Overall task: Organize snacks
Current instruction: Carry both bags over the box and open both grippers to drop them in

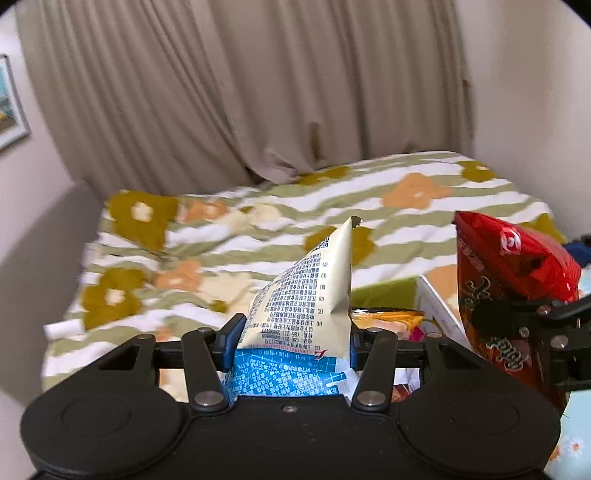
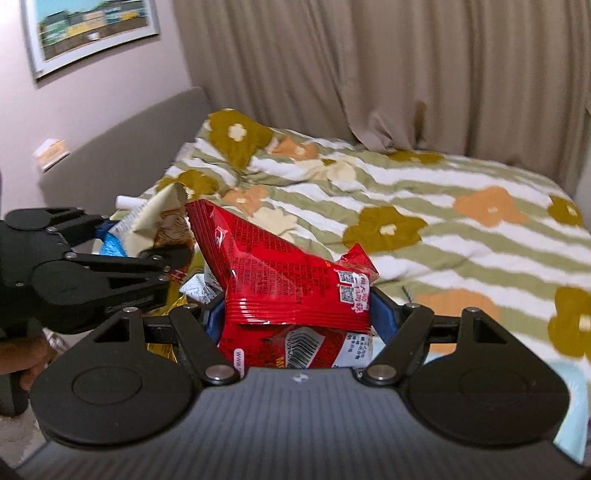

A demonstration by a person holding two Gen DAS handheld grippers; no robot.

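My left gripper (image 1: 293,341) is shut on a cream and blue snack bag (image 1: 306,295) with printed text, held up above the bed. My right gripper (image 2: 295,314) is shut on a red snack bag (image 2: 280,273) with QR codes and a barcode. The red bag (image 1: 509,280) and the right gripper (image 1: 532,325) also show at the right of the left wrist view. The left gripper (image 2: 110,254) and its cream bag (image 2: 162,218) show at the left of the right wrist view. Below them a white box (image 1: 439,310) holds a gold packet (image 1: 391,317).
A bed with a floral striped cover (image 2: 406,206) fills the space ahead. Beige curtains (image 1: 258,92) hang behind it. A grey headboard (image 2: 129,147) and a framed picture (image 2: 88,33) stand at the left. A light blue surface (image 2: 569,413) lies at the lower right.
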